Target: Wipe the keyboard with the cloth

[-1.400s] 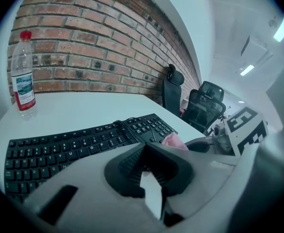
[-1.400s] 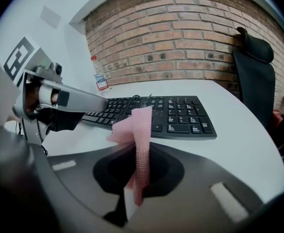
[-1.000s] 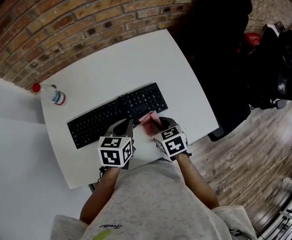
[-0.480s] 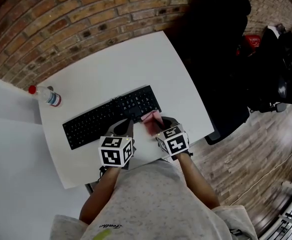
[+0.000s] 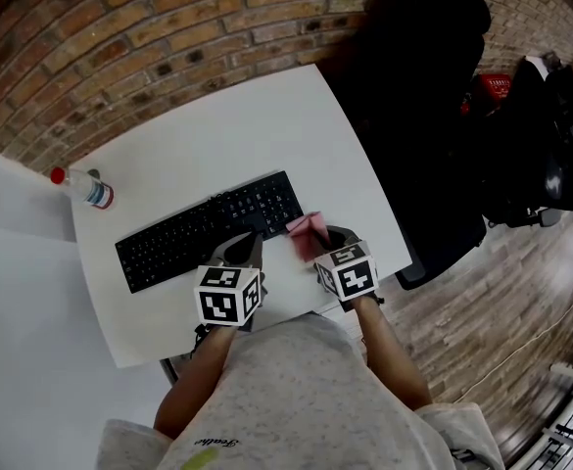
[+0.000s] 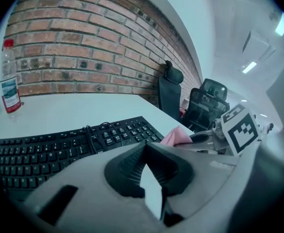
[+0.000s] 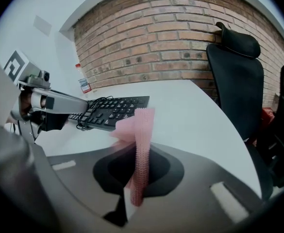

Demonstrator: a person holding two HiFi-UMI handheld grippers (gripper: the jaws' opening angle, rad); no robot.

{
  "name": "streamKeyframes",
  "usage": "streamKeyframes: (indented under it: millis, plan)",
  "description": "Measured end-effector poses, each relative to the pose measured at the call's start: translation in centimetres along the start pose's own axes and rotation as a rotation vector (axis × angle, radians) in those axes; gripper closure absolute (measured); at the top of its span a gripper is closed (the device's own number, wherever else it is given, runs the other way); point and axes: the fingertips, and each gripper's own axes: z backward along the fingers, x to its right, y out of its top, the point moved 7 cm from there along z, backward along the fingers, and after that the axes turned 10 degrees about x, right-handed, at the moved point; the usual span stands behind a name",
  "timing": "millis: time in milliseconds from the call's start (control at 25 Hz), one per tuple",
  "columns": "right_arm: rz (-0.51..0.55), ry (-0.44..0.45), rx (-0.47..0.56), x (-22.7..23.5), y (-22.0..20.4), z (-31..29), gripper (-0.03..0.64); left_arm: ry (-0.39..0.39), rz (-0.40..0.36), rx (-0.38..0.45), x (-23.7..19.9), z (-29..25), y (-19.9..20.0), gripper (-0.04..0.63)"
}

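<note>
The cloth (image 5: 309,231) is standing pinched upright in my right gripper (image 5: 320,243), just beside the right end of the keyboard (image 5: 203,231) lying across the desk (image 5: 266,135). My left gripper (image 5: 243,251) is sitting at the keyboard's near edge, jaws closed together on nothing. A bottle (image 5: 82,188) is standing at the desk's far left corner.

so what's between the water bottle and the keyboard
Nothing but bare white table lies between the bottle and the keyboard. The head view shows this stretch best, and the left gripper view agrees.
</note>
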Motion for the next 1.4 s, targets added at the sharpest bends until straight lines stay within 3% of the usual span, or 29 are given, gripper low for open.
streamKeyframes:
  millis: [840,1400]
  plan:
    - [-0.055,-0.131,0.072,4.6,0.9,3.1,0.594,-0.027,-0.015,0.009,1.7,-1.4,0.0,0.601]
    - [-0.061,-0.059,0.098,2.2,2.7,0.2,0.594,0.042,0.004,0.043,0.5,0.2,0.2,0.601]
